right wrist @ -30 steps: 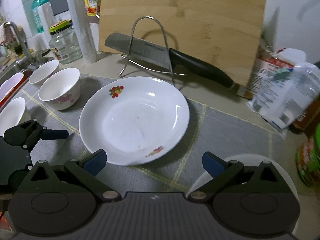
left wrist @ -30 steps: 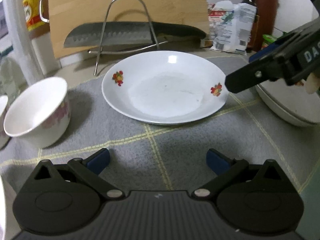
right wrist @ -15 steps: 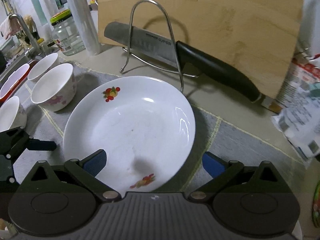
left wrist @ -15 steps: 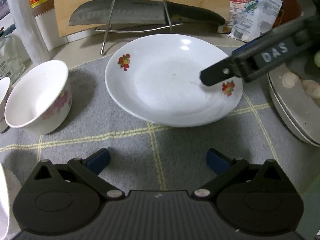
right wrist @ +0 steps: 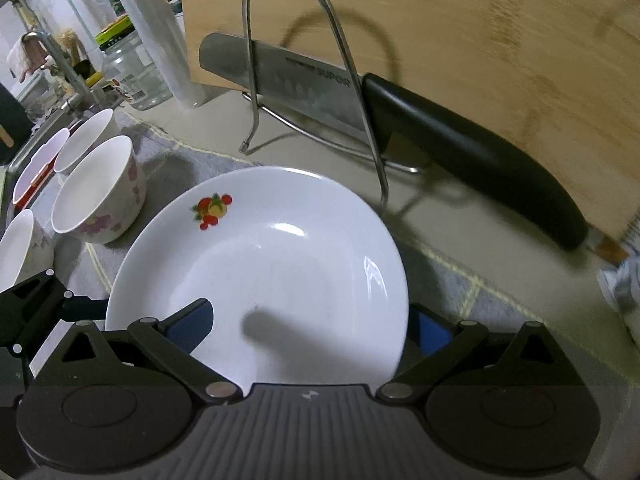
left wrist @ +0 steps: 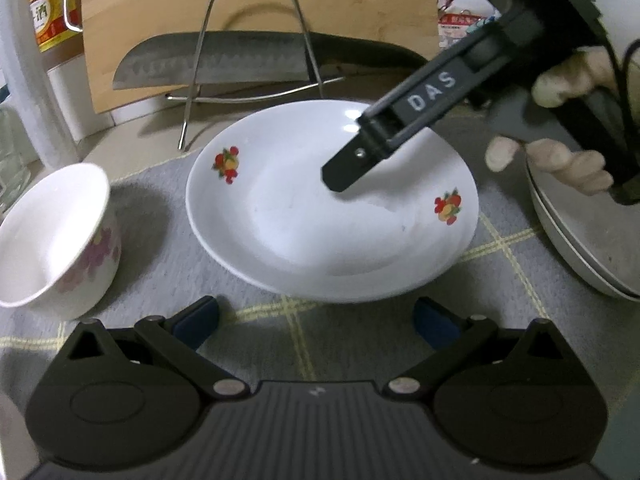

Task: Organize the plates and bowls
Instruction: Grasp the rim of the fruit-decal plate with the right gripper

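A white plate with fruit prints (left wrist: 320, 216) lies on a grey mat (left wrist: 168, 264); it also shows in the right wrist view (right wrist: 280, 264). My right gripper (right wrist: 312, 326) is open and straddles the plate's right rim, one finger over the plate, one outside it. From the left wrist view its finger (left wrist: 384, 144) hangs over the plate. My left gripper (left wrist: 316, 316) is open and empty, just short of the plate's near edge. A white flowered bowl (left wrist: 52, 236) stands left of the plate (right wrist: 96, 192). A stack of plates (left wrist: 580, 240) is at the right.
A knife (right wrist: 400, 120) rests on a wire stand (right wrist: 312, 60) behind the plate, against a wooden board (right wrist: 480, 20). More bowls (right wrist: 84, 140) line the left by the sink. A glass jar (right wrist: 132, 76) and bottle (left wrist: 48, 16) stand at the back.
My right gripper moved forward and down so its fingers now straddle the plate's rim. My left gripper came closer to the plate's near edge.
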A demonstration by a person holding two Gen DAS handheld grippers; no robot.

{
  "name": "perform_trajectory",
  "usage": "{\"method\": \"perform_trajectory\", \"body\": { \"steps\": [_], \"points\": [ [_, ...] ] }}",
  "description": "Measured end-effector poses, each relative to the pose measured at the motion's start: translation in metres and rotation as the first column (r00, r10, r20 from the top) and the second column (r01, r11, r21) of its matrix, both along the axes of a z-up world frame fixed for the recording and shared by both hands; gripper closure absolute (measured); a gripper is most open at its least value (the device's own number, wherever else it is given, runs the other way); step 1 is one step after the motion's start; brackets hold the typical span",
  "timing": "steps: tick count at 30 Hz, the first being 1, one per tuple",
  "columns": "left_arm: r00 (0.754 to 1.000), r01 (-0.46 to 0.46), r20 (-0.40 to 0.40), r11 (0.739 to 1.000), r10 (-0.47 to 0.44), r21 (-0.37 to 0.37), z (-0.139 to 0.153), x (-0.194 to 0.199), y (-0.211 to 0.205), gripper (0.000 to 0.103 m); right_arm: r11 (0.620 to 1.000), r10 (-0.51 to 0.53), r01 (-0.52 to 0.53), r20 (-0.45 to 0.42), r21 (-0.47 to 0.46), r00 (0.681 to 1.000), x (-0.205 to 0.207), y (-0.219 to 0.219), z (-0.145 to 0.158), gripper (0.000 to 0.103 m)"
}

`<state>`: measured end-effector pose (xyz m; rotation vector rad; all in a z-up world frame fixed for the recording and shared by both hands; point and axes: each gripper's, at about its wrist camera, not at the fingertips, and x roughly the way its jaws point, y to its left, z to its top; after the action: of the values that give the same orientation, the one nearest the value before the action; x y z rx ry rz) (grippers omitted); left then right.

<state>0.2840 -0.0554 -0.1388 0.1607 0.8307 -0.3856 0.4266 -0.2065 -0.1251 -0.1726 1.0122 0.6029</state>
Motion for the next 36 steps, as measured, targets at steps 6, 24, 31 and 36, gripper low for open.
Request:
{"method": "perform_trajectory", "body": {
  "steps": [6,24,31,36],
  "points": [
    [1.000,0.007,0.012,1.000,-0.006,-0.005,0.000,0.007,-0.002,0.000,0.999,0.041,-0.041,-0.003,0.014,0.999,0.013,0.004,0.000,0.000],
    [0.996,0.061,0.071,0.998,-0.060,-0.004,-0.003,0.007,0.003,0.000,0.993,0.113,-0.113,0.000,0.025,0.994,0.024,0.015,0.000,0.000],
    [0.989,0.092,0.112,0.995,-0.096,0.034,-0.002,0.003,0.000,0.000,0.993,0.113,-0.113,0.010,0.031,0.994,0.024,0.015,0.000,0.001],
    [0.986,0.105,0.123,0.993,-0.110,0.045,-0.001,0.003,-0.002,0.000,0.994,0.104,-0.104,-0.001,0.040,0.995,0.024,0.011,0.002,0.003]
  ]
}}
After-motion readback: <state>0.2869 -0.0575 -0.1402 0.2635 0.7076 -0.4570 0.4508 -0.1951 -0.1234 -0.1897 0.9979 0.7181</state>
